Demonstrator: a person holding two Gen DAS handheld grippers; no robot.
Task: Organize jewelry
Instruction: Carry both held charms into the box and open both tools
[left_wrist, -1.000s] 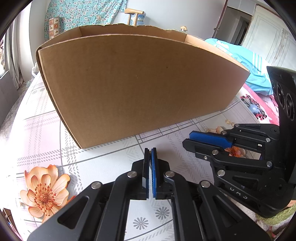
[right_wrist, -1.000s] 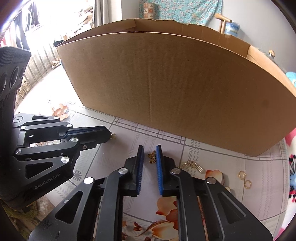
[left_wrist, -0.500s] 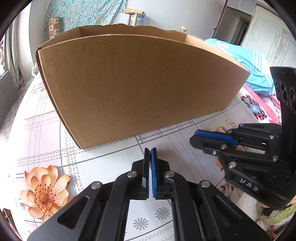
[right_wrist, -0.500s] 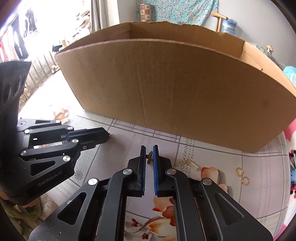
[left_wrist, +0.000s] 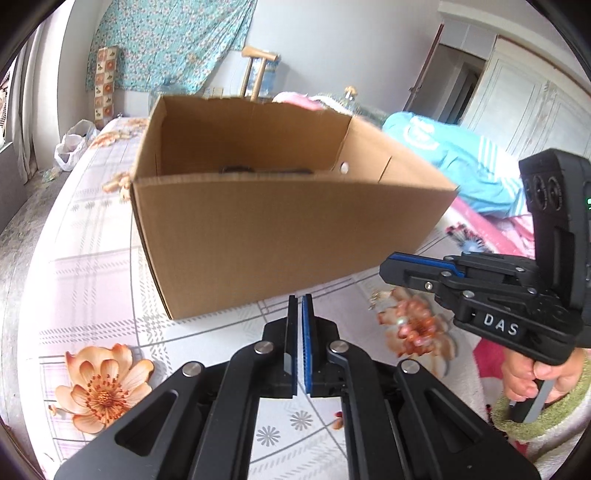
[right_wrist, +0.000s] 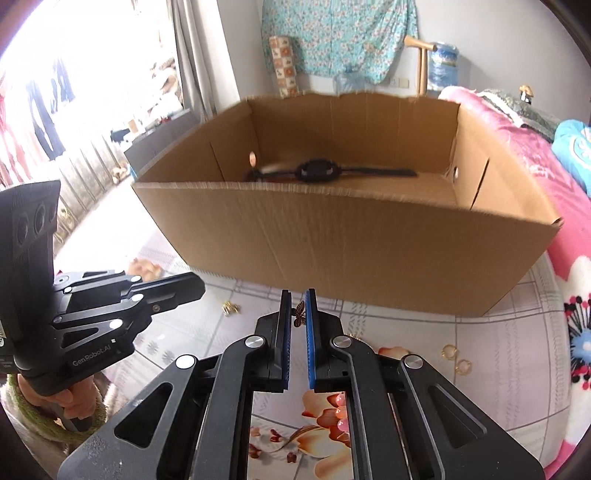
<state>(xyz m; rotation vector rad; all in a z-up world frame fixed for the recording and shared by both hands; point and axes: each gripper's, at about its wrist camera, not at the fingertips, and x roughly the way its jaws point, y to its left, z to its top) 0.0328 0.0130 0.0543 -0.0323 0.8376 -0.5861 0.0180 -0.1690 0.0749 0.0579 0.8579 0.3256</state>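
Observation:
My right gripper is shut on a small gold butterfly charm, pinched at the fingertips and held above the tablecloth. It hangs just in front of the near wall of an open cardboard box. A black watch lies on the box floor at the back. My left gripper is shut with nothing visible between its pads, also in front of the box. From each wrist view the other gripper shows at the side: the right gripper and the left gripper.
A small gold piece lies on the floral tablecloth under the left gripper's tip. Two gold rings lie to the right. A pink blanket and a blue cloth lie beyond the box. A person's hand grips the right handle.
Both grippers have risen and tipped, so the inside of the box now shows. The right jaws closed on the butterfly charm and lifted it off the cloth.

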